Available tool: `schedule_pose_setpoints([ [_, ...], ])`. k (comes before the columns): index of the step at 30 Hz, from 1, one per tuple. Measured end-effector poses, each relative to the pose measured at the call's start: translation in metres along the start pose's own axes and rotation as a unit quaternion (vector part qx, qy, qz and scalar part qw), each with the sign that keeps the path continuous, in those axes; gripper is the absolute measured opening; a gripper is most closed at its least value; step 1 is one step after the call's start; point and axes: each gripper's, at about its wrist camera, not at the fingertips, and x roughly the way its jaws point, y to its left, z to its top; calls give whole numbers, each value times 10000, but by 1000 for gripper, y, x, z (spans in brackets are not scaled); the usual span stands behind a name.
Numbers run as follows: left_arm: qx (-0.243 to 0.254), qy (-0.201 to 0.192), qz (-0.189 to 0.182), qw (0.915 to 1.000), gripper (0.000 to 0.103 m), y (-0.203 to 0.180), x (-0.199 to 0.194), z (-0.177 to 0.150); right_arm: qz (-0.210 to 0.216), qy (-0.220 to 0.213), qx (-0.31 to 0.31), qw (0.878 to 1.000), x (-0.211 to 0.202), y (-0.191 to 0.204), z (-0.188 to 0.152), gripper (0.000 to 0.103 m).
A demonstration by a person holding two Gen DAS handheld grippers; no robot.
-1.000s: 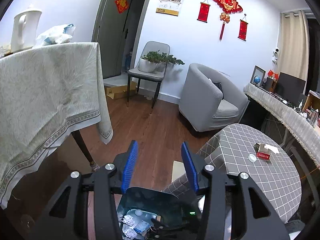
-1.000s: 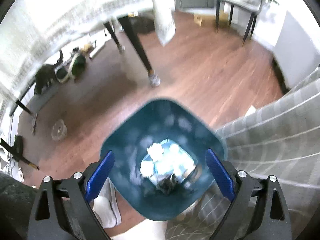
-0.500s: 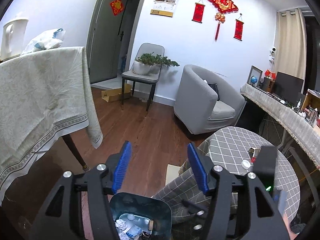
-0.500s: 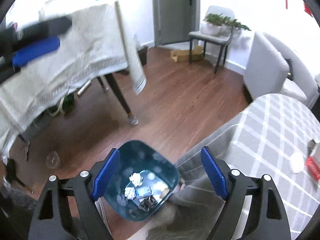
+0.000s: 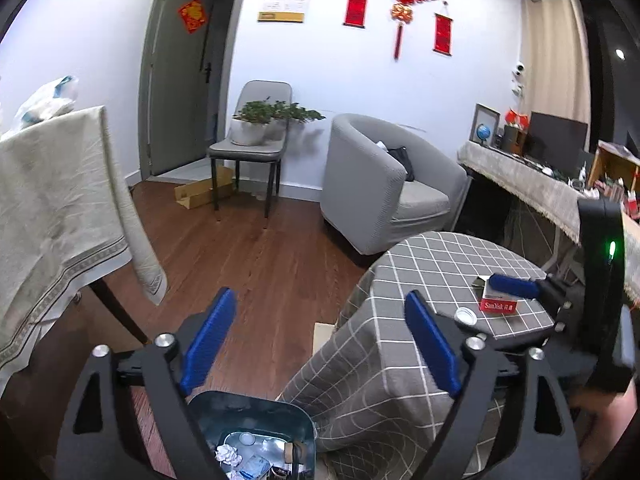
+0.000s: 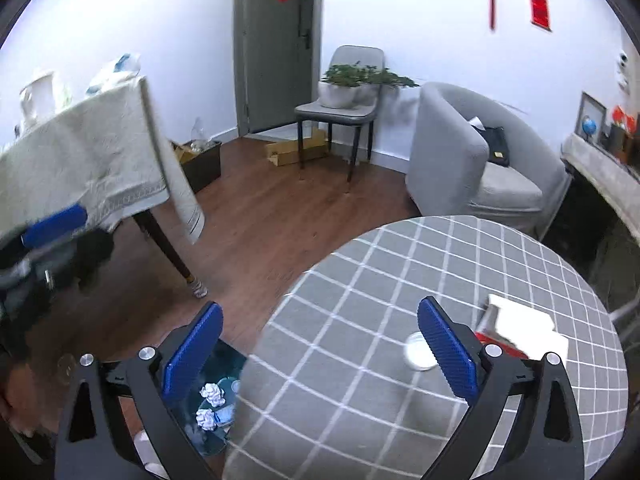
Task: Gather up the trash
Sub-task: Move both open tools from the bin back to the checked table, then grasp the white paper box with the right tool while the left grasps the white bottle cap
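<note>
My left claw (image 5: 320,344) is hanging released, its blue pads spread wide with nothing between them, in the lower middle of the left view. My right claw (image 6: 320,354) is likewise standing released and empty, low in the right view over the checked surface (image 6: 460,280). The bin (image 5: 256,416) is sitting on the floor at the bottom of the left view, just beside the surface's hanging cloth. Crumpled paper (image 5: 229,455) and other scraps are lying inside it. In the right view the bin (image 6: 224,364) is showing at lower left, partly hidden by the surface edge. On the surface, at lower right, a white cap (image 6: 418,350) is lying near a red box (image 5: 498,305); my right claw's pad is crossing in front of that box in the left view.
</note>
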Motion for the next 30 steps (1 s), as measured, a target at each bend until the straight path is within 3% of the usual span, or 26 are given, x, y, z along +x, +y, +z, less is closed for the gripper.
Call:
schedule_pose_setpoints([
  [13,167,383,-380,9984,97,-41,41,-7,-922,-273,853,9917,-16,-92,8,99],
  [30,319,759,-578,9949,98,-79,86,-19,-1264,545,1256,9825,40,-129,-17,99],
])
